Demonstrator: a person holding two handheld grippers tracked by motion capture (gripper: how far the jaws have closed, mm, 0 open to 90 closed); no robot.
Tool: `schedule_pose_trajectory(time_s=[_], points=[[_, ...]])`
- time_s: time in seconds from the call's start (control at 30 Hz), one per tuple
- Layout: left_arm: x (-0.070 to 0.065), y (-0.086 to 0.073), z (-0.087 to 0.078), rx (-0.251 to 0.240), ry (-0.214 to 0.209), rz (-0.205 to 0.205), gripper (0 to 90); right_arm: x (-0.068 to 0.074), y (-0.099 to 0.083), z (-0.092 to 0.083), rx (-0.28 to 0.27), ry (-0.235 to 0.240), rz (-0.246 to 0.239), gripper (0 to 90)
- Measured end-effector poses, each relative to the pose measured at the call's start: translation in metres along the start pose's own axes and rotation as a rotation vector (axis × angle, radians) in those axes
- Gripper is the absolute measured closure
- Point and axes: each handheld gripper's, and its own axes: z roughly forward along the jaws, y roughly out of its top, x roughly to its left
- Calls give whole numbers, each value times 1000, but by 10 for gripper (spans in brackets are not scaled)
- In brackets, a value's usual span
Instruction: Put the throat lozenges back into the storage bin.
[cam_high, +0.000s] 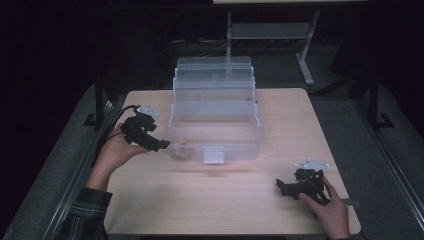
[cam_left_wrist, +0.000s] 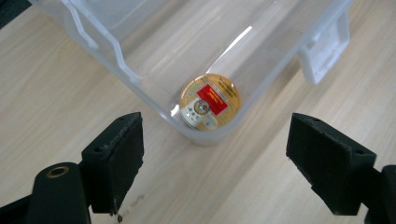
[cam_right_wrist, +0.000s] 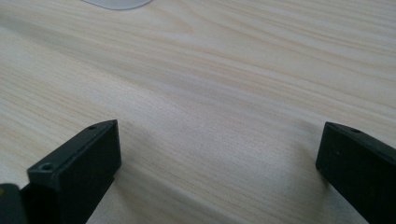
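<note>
In the high view, a clear plastic storage box (cam_high: 214, 131) with stepped, fold-out tiers stands in the middle of the frame on a light wooden table (cam_high: 280, 200). Its white latch (cam_high: 213, 155) faces the lower edge of the picture. A small round gold tin (cam_high: 184, 146) with a red label lies inside the box, in its lower left corner, against the transparent wall.

The left hand-held gripper (cam_high: 164, 145) sits at centre left of the high view, held by the person's left hand (cam_high: 116, 150), its black tips pointing right and reaching the box's lower left corner just beside the tin. In the left gripper view the jaws stand wide apart and released, one at lower left and one at lower right of the frame, with nothing between them but bare table. The gold tin (cam_left_wrist: 209, 102) shows at the centre of that frame, lying flat behind the rounded corner of the clear box (cam_left_wrist: 116, 51), beyond the jaws and not touched by them. The latch (cam_left_wrist: 326, 46) appears at upper right.

The right hand-held gripper (cam_high: 281, 186) rests low at the lower right of the high view, held by the right hand (cam_high: 330, 212), well apart from the box. In the right gripper view its jaws are spread wide and released over bare wood grain (cam_right_wrist: 210, 93), gripping nothing
</note>
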Motion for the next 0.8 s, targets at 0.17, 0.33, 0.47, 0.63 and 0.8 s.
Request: schedule_pose_trajectory(time_s=[0.17, 0.33, 0.47, 0.63, 0.8], points=[[-3, -18, -6, -37, 10, -18, 184, 0, 0, 0, -1, -3, -1, 0], [-8, -32, -7, -68, 20, -33, 182, 0, 0, 0, 0, 1, -2, 0], [-13, -46, -5, -94, 27, -56, 177, 0, 0, 0, 0, -1, -1, 0], [-18, -62, -1, -110, 35, -68, 177, 0, 0, 0, 0, -1, -1, 0], [-23, -78, 3, -124, 46, -85, 173, 0, 0, 0, 0, -1, -1, 0]])
